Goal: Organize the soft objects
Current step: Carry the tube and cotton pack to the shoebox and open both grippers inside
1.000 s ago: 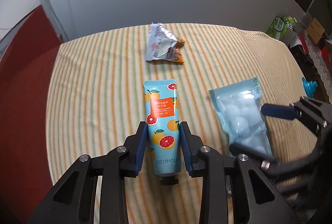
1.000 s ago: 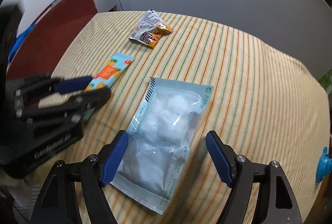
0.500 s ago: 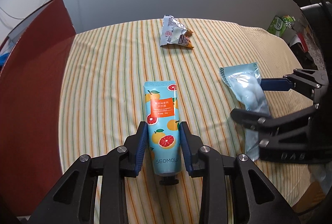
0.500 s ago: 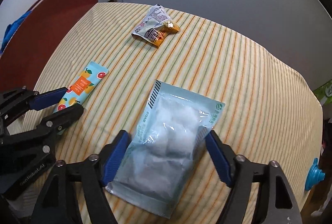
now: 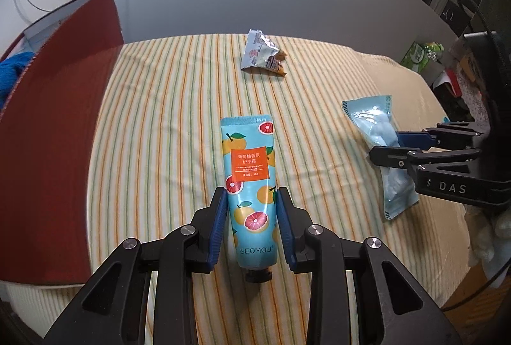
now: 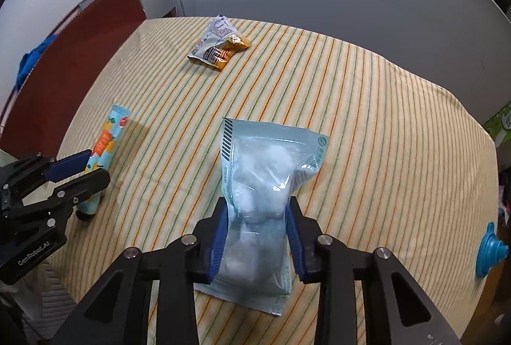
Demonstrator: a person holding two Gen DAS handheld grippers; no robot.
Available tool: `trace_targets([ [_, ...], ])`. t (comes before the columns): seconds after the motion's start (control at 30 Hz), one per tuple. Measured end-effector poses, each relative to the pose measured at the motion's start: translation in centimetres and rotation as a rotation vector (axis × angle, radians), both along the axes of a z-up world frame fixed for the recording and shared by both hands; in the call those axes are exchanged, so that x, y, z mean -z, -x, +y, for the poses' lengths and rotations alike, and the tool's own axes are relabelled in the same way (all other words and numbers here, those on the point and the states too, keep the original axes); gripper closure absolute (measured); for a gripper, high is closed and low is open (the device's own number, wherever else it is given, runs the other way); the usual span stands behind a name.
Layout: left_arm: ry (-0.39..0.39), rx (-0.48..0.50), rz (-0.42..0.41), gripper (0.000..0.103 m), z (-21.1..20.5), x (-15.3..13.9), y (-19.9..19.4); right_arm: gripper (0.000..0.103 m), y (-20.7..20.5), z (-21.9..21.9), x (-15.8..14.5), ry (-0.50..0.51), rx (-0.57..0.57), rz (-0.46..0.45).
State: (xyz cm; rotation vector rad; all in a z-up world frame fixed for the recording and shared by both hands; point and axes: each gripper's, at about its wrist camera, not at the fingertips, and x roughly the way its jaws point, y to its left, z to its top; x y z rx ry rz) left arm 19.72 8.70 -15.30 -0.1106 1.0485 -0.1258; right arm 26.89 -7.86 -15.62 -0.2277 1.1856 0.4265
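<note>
Since the earlier frames, the right gripper (image 6: 257, 218) has been closed from wide open onto the cotton-ball pouch (image 6: 265, 188), which is now pinched and lifted off the striped cloth (image 6: 367, 121). The hand-cream tube (image 5: 250, 185) is clamped in the left gripper (image 5: 251, 223), raised above the cloth. Only the crumpled snack wrapper (image 5: 262, 54) is left lying near the far edge; placement seemingly remains to be done.

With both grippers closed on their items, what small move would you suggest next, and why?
Probably lift both a little further. The left gripper clamps the hand cream tube and the right gripper squeezes the cotton ball pouch, both seemingly raised off the striped cloth; the snack wrapper lies ahead.
</note>
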Motion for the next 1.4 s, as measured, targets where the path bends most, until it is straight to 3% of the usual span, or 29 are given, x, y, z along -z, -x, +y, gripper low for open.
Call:
trace_targets([
  [0.37, 0.017, -0.014, -0.041, 0.074, 0.0, -1.3, 0.8, 0.072, 1.5, -0.1, -3.2, -0.034, -0.03, -0.072],
  [0.47, 0.003, -0.007, -0.092, 0.074, -0.1, -2.1, 1.2, 0.072, 1.7, 0.7, -3.9, -0.042, -0.043, -0.082],
  [0.83, 0.03, -0.007, -0.185, 0.074, 0.9, -6.5, 3.0, 0.072, 1.9, 2.7, -7.8, -0.091, -0.084, -0.141],
  [1.17, -0.02, -0.109, -0.315, 0.074, 6.6, -11.6, 5.9, 0.072, 0.3, 8.8, -12.4, -0.165, -0.16, -0.182],
  [1.4, -0.08, -0.242, -0.343, 0.074, 12.7, -13.0, 7.2, 0.072, -1.7, 15.8, -15.0, -0.22, -0.235, -0.194],
])
